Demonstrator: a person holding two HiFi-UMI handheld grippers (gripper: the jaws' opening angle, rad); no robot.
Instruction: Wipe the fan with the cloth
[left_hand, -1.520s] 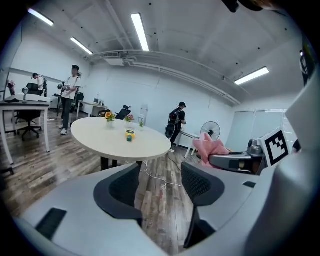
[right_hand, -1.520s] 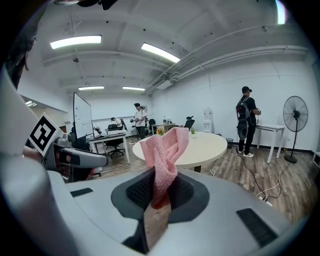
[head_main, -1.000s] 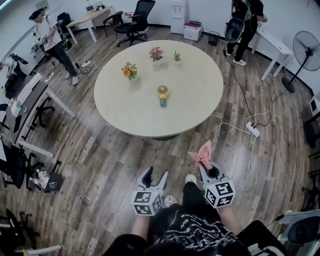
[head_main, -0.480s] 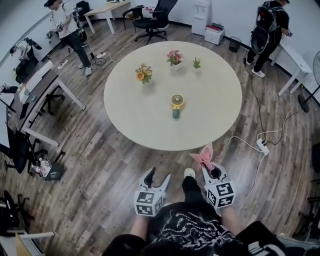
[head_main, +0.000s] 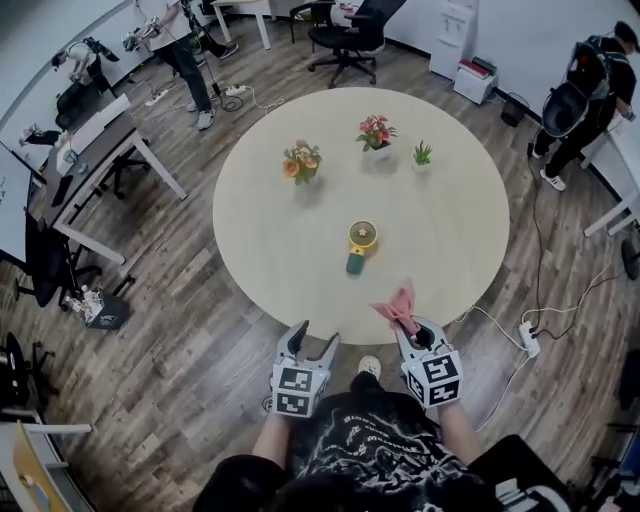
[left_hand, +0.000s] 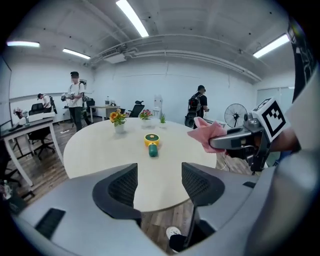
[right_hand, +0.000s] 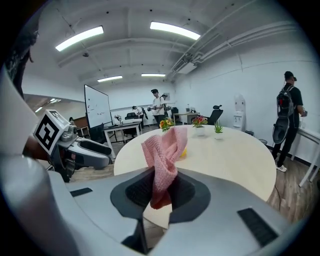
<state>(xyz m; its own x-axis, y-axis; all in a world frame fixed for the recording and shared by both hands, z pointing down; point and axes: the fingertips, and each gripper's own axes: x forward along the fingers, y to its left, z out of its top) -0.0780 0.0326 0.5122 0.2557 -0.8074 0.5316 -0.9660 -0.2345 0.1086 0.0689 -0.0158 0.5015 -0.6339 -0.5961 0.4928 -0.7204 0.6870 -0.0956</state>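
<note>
Head view puts us at the near edge of the round table, with both grippers held low in front of the body and the wiping not yet begun. The fan sits alone near the middle of the tabletop, well apart from either gripper, so the reach, any steadying of the fan and the wiping itself are all left to do, as far as we can judge. What is ready is the cloth. Our right gripper is clamped on its lower end, and in the right gripper view the cloth rises from between the closed jaws as a loose, twisted bunch. Our left gripper is empty, its jaws spread wide, and the left gripper view looks between them at bare tabletop with the fan beyond. The cloth is pink with a coarse, waffle-like knit, soft and limp, and it folds over itself at the top. The fan is small, with a round yellow head and a short green handle that looks like hard plastic; it seems to lie flat, handle towards us. The tabletop is pale, smooth and matte. The left gripper's pads are dark with a fine mesh-like grip pattern.
</note>
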